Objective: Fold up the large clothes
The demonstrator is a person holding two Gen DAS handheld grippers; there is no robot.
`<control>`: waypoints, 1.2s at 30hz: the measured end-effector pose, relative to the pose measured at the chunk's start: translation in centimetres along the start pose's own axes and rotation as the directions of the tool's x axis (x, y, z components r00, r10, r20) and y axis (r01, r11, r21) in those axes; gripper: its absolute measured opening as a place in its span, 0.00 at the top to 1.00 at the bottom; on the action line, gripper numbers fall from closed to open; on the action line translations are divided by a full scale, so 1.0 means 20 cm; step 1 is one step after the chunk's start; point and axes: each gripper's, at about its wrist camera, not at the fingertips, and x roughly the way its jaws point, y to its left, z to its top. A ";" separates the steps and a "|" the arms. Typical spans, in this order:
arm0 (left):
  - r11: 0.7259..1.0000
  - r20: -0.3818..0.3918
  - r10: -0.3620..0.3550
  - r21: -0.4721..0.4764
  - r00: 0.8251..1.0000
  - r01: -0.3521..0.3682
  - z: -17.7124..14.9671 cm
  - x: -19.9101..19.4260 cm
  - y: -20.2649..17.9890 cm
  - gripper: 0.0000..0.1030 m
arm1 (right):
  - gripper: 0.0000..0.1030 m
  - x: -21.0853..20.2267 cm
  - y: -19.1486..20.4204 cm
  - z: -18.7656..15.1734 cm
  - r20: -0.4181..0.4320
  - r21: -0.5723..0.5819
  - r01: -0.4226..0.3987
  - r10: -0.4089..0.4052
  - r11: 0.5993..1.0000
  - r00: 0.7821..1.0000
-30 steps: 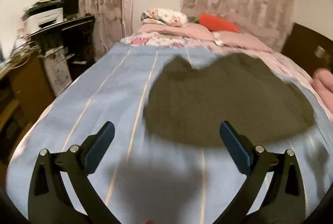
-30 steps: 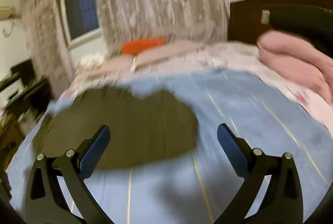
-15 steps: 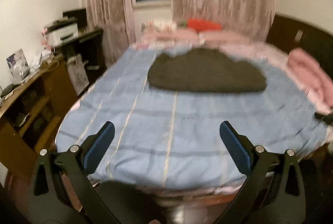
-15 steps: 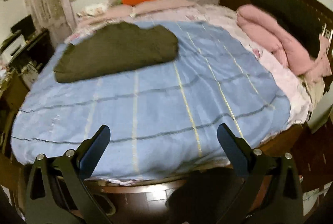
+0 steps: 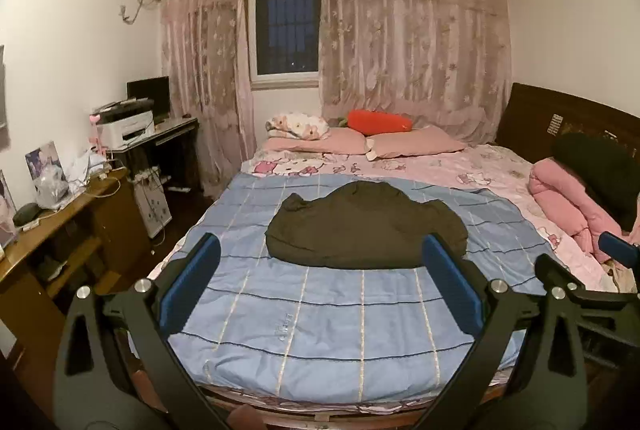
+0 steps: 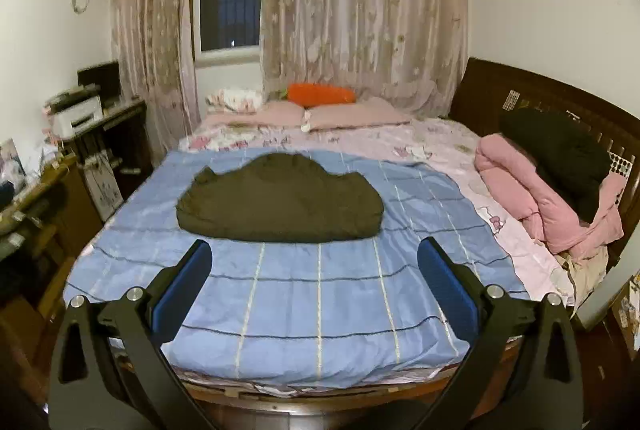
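Both the left hand-held gripper (image 5: pixel 320 262) and right hand-held gripper (image 6: pixel 314 258) gape wide and empty, well short of the dark garment (image 5: pixel 366 226) on the bed (image 5: pixel 320 330), so its rumpled fold may slump loose.

Warm, dim indoor light is filling both fisheye views, edges bending strongly, the right view blurring slightly leftward

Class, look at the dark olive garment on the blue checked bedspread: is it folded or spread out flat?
Folded. The dark olive garment lies as one compact, thick mound with rounded doubled edges and no sleeves showing.
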 end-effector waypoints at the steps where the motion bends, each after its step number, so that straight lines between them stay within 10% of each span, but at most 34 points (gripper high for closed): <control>1: 1.000 0.005 -0.007 -0.005 1.000 0.007 0.00 -0.01 -0.01 0.02 | 0.01 -0.03 0.00 0.00 0.009 0.005 0.000 -0.001 1.000 1.000; 36: 1.000 -0.033 0.003 -0.010 0.999 -0.003 -0.08 0.08 -0.03 0.02 | 0.01 0.01 0.05 -0.11 -0.033 0.022 -0.017 0.018 1.000 0.999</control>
